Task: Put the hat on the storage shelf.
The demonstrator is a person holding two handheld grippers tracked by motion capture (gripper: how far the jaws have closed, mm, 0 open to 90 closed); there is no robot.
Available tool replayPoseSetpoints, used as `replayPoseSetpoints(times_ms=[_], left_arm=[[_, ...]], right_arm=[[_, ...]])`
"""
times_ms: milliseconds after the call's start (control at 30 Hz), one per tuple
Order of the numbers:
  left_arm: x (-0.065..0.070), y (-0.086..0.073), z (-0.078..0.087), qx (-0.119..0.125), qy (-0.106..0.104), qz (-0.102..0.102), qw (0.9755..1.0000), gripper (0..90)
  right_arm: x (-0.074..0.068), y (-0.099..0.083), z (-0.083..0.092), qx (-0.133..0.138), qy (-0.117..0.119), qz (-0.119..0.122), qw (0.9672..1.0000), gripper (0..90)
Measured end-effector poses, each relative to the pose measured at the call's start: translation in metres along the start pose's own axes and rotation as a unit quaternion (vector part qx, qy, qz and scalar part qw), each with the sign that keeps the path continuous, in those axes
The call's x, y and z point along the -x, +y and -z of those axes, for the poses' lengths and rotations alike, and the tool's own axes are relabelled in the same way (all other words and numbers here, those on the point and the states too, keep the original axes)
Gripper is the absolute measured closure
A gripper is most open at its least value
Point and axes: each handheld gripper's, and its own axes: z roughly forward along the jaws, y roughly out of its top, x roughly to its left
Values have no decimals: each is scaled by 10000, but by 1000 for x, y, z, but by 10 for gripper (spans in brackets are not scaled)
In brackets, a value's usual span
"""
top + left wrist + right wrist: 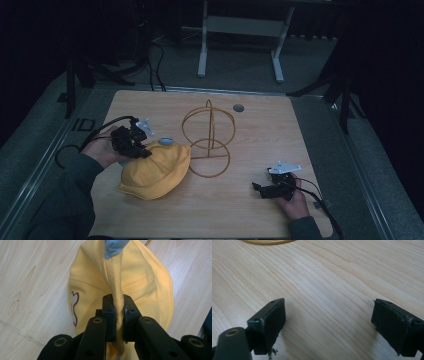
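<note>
Near the right front edge of the pale wood-grain table, the right gripper rests low, its black jaws wide apart with bare wood between them. To the left, the soft yellow fabric cap slumps near the table's left side, its stitched crown folded; an outlined emblem shows on it, too cropped to read. The left gripper is clamped on a pinched ridge of the cap's cloth. Farther back, at mid-table, stands a yellow wire-ring stand.
</note>
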Motion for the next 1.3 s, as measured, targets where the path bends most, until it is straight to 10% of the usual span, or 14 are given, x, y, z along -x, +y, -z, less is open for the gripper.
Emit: replayPoseSetpoints(times_ms=[1300], left_arm=[[3, -1, 32, 504, 58, -371, 9980, 833]], right_arm=[[0, 0, 0, -3, 0, -8, 10000, 119]])
